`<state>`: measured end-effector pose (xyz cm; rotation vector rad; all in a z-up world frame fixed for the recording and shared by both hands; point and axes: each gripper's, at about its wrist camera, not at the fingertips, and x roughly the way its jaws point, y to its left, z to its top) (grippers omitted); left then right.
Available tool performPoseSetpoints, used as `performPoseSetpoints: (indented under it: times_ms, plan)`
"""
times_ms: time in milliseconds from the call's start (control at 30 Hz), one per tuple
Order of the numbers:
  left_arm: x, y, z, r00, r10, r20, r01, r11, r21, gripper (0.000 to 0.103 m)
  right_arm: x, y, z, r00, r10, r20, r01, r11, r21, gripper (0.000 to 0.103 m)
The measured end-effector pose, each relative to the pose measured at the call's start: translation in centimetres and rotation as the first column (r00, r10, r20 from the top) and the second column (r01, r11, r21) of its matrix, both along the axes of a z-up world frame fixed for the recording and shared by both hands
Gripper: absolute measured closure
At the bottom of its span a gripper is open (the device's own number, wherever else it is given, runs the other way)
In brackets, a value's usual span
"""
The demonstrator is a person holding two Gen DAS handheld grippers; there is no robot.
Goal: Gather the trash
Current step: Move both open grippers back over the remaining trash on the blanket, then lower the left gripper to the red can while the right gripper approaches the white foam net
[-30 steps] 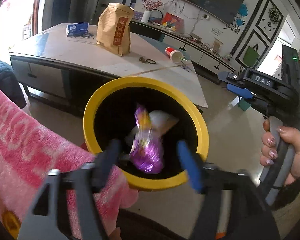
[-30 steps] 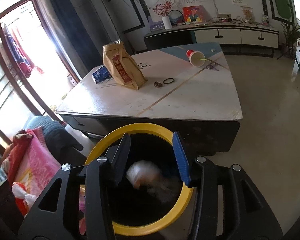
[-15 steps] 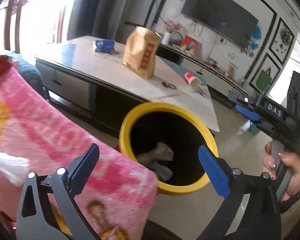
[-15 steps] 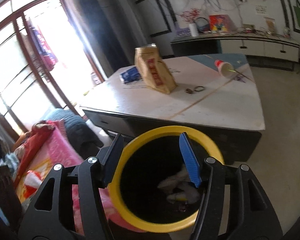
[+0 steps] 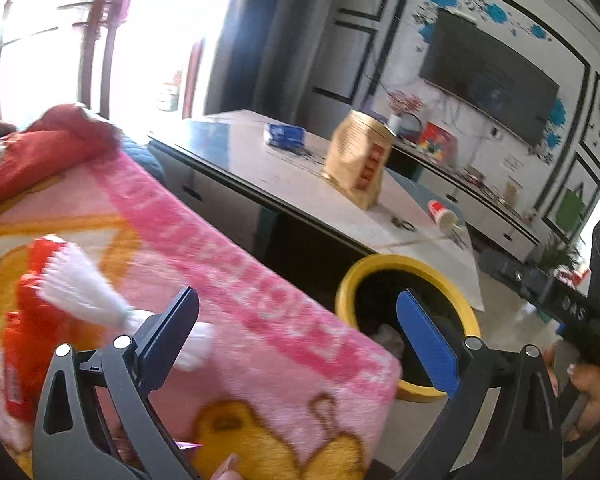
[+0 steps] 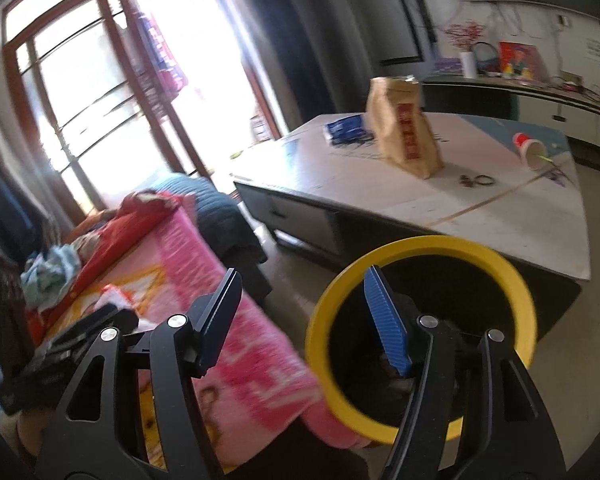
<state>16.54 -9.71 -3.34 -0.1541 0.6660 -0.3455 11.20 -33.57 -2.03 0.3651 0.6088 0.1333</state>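
1. The bin [image 6: 420,320] is round with a glossy yellow rim and a black inside; it stands on the floor between the pink blanket [image 5: 260,320] and the tabletop [image 6: 460,200].
2. Crumpled pale trash [image 5: 388,336] lies in the bin (only partly visible).
3. The left gripper [image 5: 296,336] has its fingers spread wide, holding nothing.
4. The right gripper [image 6: 304,312] has its ribbed blue fingers opening, nothing between them.
5. On the tabletop stand a creased brown paper bag [image 6: 404,136] and a tipped red cup [image 6: 530,150].
6. The blanket is fleecy.
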Motion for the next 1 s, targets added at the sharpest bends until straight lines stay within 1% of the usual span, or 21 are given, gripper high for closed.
performPoseSetpoints:
  times_ms: [100, 200, 467, 700, 1000]
  plan:
    - [-0.3, 2.1, 0.4, 0.999, 0.047, 0.012, -0.047, 0.999, -0.003, 0.007, -0.2, 1.7, 0.2, 0.999, 0.050, 0.003, -0.050, 0.999, -0.002, 0.047]
    - [-0.5, 4.0, 0.6, 0.996, 0.092, 0.019, -0.092, 0.996, -0.009, 0.007, -0.2, 3.2, 0.2, 0.996, 0.090, 0.006, -0.089, 0.996, -0.005, 0.044]
    - [-1.0, 8.7, 0.8, 0.981, 0.194, 0.016, -0.194, 0.981, -0.022, 0.007, -0.3, 8.1, 0.5, 0.977, 0.215, -0.001, -0.215, 0.976, -0.031, 0.044]
    - [-1.8, 11.9, 0.7, 0.964, 0.265, 0.015, -0.264, 0.964, -0.031, 0.007, -0.3, 11.3, 0.2, 0.956, 0.293, -0.018, -0.294, 0.955, -0.049, 0.043]
    - [-2.8, 15.5, 0.4, 0.939, 0.343, 0.003, -0.343, 0.939, -0.028, 0.007, 0.3, 14.6, 0.1, 0.931, 0.365, -0.029, -0.366, 0.929, -0.062, 0.043]
